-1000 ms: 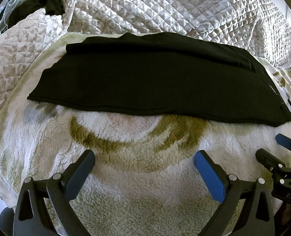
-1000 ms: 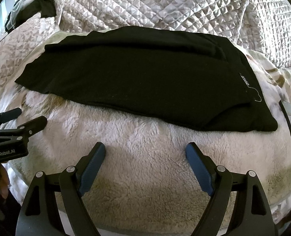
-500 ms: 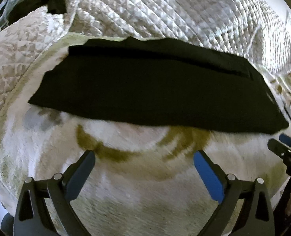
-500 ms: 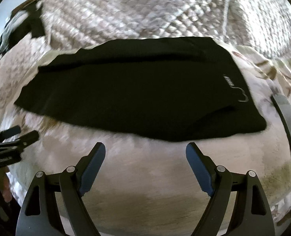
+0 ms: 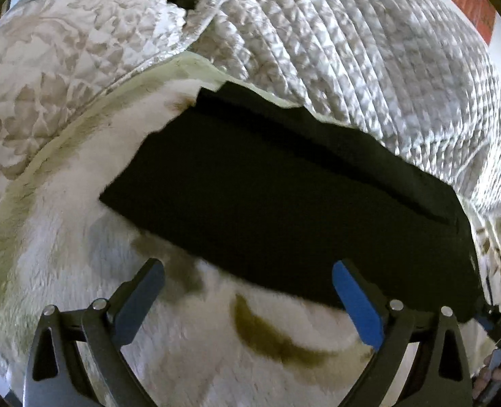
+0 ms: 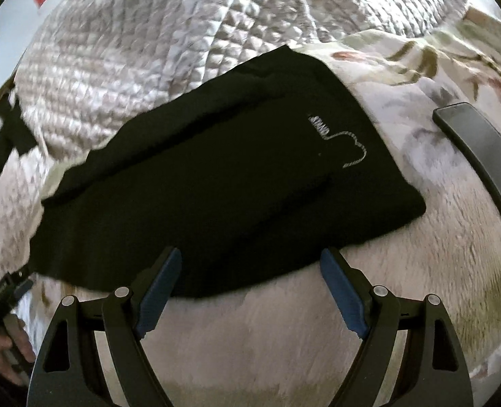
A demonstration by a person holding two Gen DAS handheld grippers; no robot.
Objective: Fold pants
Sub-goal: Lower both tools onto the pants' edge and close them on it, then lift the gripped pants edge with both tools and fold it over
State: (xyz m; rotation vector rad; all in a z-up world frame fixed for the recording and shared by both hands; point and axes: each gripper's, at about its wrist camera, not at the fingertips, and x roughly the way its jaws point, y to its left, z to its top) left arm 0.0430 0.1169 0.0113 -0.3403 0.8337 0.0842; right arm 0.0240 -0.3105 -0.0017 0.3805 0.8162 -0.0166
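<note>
Both grippers moved closer to pants (image 6: 216,176), jaws wide, empty

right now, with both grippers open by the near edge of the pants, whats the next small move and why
Probably ease both grippers forward and down onto the near edge of the black pants. The right gripper and left gripper are both open, holding nothing, and the pants lie flat, folded lengthwise on the fleece blanket, so the hem must be gripped before the next fold.

Bed (image 6: 284,339) w/ pants (image 6: 216,186), phone (image 6: 481,149)
</note>
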